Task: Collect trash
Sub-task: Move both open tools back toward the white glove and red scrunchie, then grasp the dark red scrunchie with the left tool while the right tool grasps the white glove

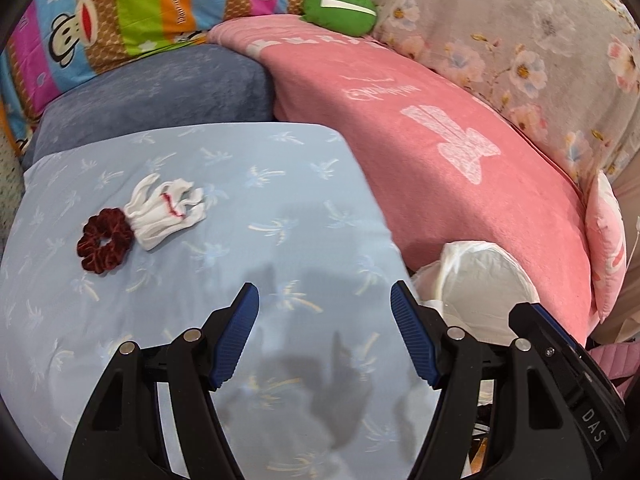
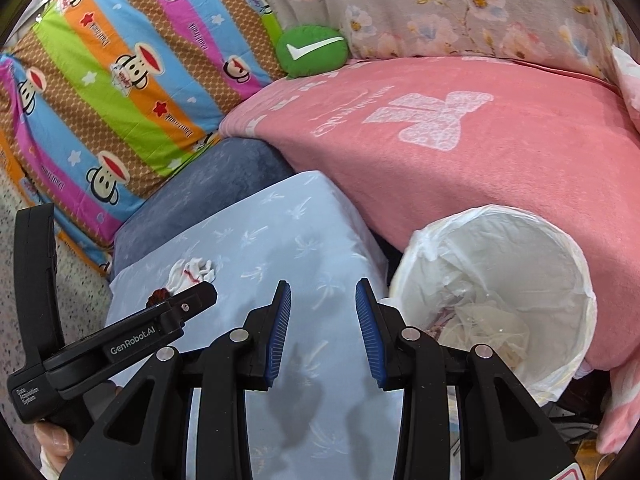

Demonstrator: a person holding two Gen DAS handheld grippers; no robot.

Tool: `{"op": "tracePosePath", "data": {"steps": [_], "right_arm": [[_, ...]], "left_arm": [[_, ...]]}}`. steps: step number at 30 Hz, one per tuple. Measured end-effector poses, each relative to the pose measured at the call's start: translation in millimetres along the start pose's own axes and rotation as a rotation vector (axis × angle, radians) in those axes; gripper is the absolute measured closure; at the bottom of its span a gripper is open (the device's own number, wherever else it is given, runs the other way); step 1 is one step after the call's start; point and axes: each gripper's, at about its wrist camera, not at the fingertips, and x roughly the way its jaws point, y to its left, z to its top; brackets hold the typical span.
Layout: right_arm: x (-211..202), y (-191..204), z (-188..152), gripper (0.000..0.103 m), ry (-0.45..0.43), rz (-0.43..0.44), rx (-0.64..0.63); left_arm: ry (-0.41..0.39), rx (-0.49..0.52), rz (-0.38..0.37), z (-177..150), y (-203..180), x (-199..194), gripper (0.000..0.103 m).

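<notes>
A crumpled white cloth with red stitching [image 1: 166, 212] lies on a light blue pillow [image 1: 240, 184], touching a dark red scrunchie [image 1: 105, 240]. My left gripper [image 1: 325, 292] hovers open over the pillow, to the right of and nearer than both, with nothing between its blue pads. A bin with a white liner [image 2: 580, 280] stands at the right and holds crumpled wrappers [image 2: 488, 320]. My right gripper [image 2: 323, 286] is open and empty over the pillow's right part, just left of the bin. The cloth [image 2: 192, 272] and scrunchie [image 2: 160, 295] show partly behind the left tool's housing [image 2: 120, 344].
A pink blanket [image 1: 460, 184] lies right of the pillow, behind the bin [image 1: 480, 280]. A grey-blue cushion [image 1: 160, 92], a striped monkey-print pillow [image 2: 120, 92], a green cushion with a white tick [image 2: 312, 50] and a floral quilt [image 2: 460, 12] lie beyond. Speckled floor [image 2: 60, 280] shows left.
</notes>
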Motion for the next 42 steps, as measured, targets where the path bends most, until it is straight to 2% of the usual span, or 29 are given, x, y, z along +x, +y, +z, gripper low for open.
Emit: {"op": "tracePosePath", "data": {"steps": [20,31,33,36,42], "right_arm": [[58.7,96.0,-19.9,0.068,0.11,0.063,-0.148],[115.5,159.5,-29.7,0.068,0.183,0.101,-0.22],[129.3,171.4,-30.3,0.067,0.199,0.109,-0.23],[147.7,187.4,-31.7,0.061,0.215,0.118,-0.238],[183.0,213.6,-32.5,0.059,0.244,0.121,-0.251]], "left_arm": [[0.007,-0.169,0.104,-1.8,119.2,-4.8,0.036],[0.023,-0.279,0.195,2.9,202.7,3.8,0.032],[0.027,-0.291,0.204,4.6,213.1,7.7,0.032],[0.035,-0.306,0.213,7.9,227.6,14.8,0.032],[0.051,-0.326,0.206,14.5,244.7,30.4,0.032]]}}
